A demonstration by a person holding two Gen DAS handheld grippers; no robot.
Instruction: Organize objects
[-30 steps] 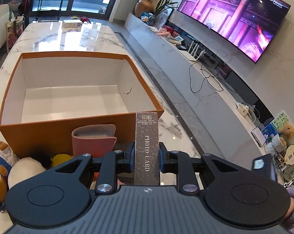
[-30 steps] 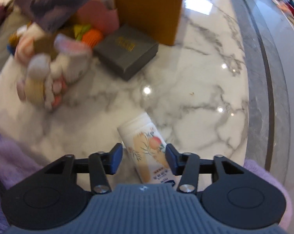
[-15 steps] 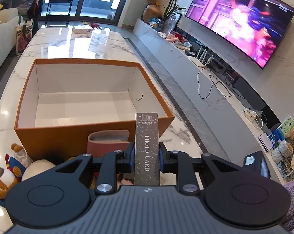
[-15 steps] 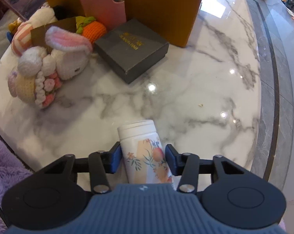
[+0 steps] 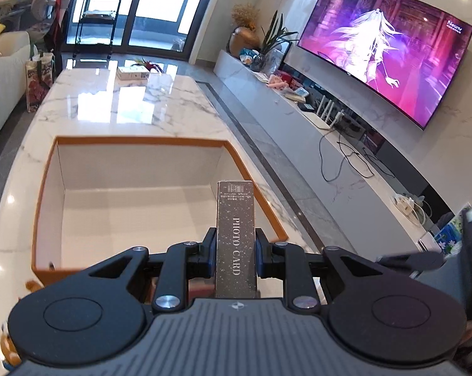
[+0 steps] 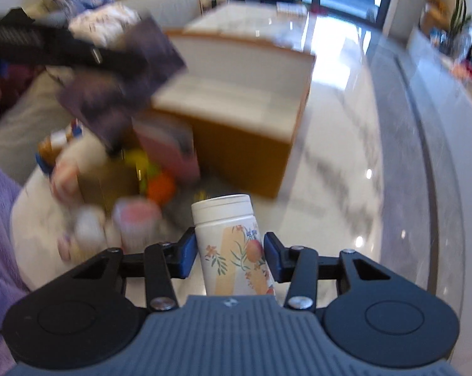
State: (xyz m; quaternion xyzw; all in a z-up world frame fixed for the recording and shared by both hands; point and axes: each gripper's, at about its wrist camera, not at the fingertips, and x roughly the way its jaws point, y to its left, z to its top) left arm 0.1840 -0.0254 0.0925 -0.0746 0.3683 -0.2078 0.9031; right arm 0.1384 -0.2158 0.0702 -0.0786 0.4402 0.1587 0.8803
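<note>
My left gripper (image 5: 236, 252) is shut on a dark, speckled box marked PHOTO CARD (image 5: 235, 216), held upright over the near rim of the open orange box (image 5: 142, 140), whose white inside is bare. My right gripper (image 6: 229, 255) is shut on a white bottle with a peach and flower print (image 6: 228, 228), lifted off the marble table (image 6: 339, 163). In the right wrist view the orange box (image 6: 245, 153) stands ahead. The left gripper with its dark box (image 6: 120, 72) shows blurred at the upper left.
A pink pouch (image 6: 170, 144), an orange knitted toy (image 6: 160, 188) and plush toys (image 6: 79, 169) crowd the table's near left corner in front of the box. A small white box (image 5: 132, 72) lies at the table's far end. A TV (image 5: 383, 47) and a low cabinet run along the right.
My right gripper closed on the bottle lying on the table and lifted it, tilting up toward the orange box. My left gripper rose with the card box, closer over the box's near rim.
</note>
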